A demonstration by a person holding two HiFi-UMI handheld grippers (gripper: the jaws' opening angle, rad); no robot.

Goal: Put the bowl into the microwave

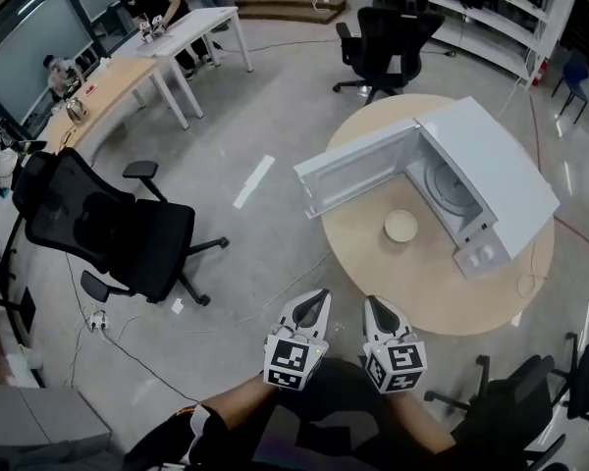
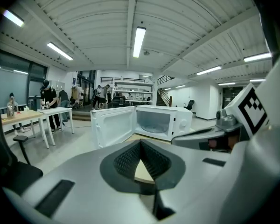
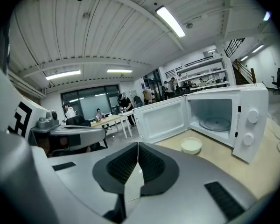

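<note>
Head view: a white microwave (image 1: 501, 180) stands on a round wooden table (image 1: 393, 292) with its door (image 1: 358, 170) swung wide open. The bowl (image 1: 401, 226) sits on the tabletop just in front of the open cavity, between door and oven body, touching neither. The left gripper (image 1: 319, 295) and right gripper (image 1: 373, 303) are held side by side low in the frame, short of the table edge and well apart from the bowl; a black office chair (image 1: 108, 224) stands off to the left. Left gripper view: the jaws are closed tip to tip with nothing between them, pointed toward the open oven; the bowl does not show here. Right gripper view: the jaws likewise meet at the tips and carry nothing, and beyond them the bowl rests on the table near the oven opening, the glass turntable (image 3: 216, 123) inside bare. Assessment: the door is already open, so access is prepared, but the bowl has not yet been taken up. Everything of substance is left to do: approach, open a gripper, grasp the rim, lift and set the bowl on the turntable.
</note>
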